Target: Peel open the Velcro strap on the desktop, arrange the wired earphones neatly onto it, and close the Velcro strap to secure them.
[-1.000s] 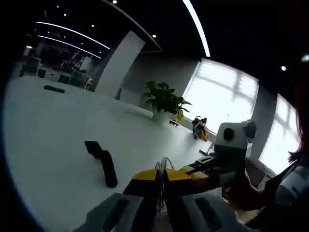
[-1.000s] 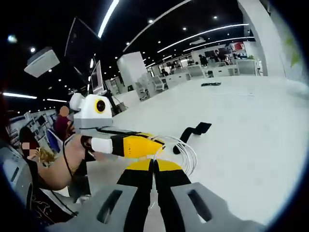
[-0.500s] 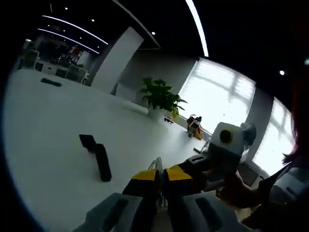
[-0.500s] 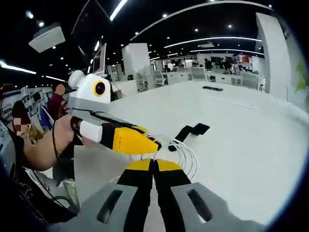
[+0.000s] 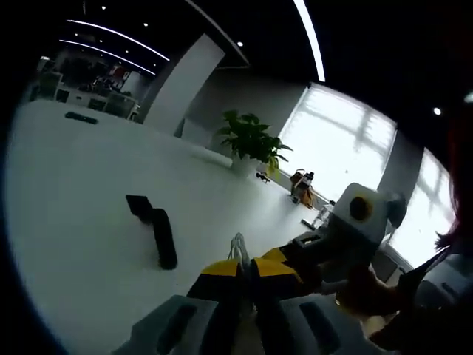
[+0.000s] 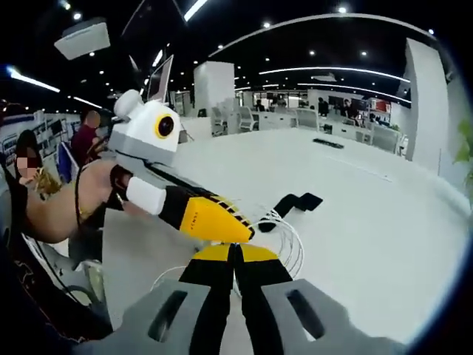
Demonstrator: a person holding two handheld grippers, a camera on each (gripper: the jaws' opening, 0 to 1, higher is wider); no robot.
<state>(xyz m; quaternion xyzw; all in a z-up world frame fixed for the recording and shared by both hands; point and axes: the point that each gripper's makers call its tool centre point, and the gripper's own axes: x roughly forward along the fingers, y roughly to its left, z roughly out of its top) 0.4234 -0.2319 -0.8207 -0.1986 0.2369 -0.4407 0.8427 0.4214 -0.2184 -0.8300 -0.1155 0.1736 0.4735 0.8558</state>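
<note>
One white desktop point(image 5: 81, 222), spanning the lower part of both views. One potted plant point(image 5: 251, 144) stands at its far edge in the left gripper view, in front of a bright window. One small dark object point(image 5: 80, 117) lies far off on the desktop; what it is cannot be told.

Two grippers. The left gripper point(image 5: 242, 285) rises from the bottom of its own view and also enters the right gripper view from the left point(image 6: 244, 233), yellow-tipped, held by a hand point(image 6: 92, 200). The right gripper point(image 6: 235, 259) rises from the bottom of its own view and enters the left gripper view from the right point(image 5: 277, 268).

One Velcro strap point(image 5: 157, 233), black, lying flat on the desktop beyond the gripper tips, one end bent at an angle. In the right gripper view it point(image 6: 290, 207) sits just past the cable loops.

One set of wired earphones point(image 6: 284, 237), white, coiled in several loops. The loops hang at the meeting point of the two grippers, above the desktop and near the strap; whether they touch the strap is unclear.

Left gripper jaws: pressed together, a bit of white cable point(image 5: 238, 248) showing at the tips. Right gripper jaws: pressed together with no visible gap, at the edge of the coil; whether cable is actually caught between them is hidden.
</note>
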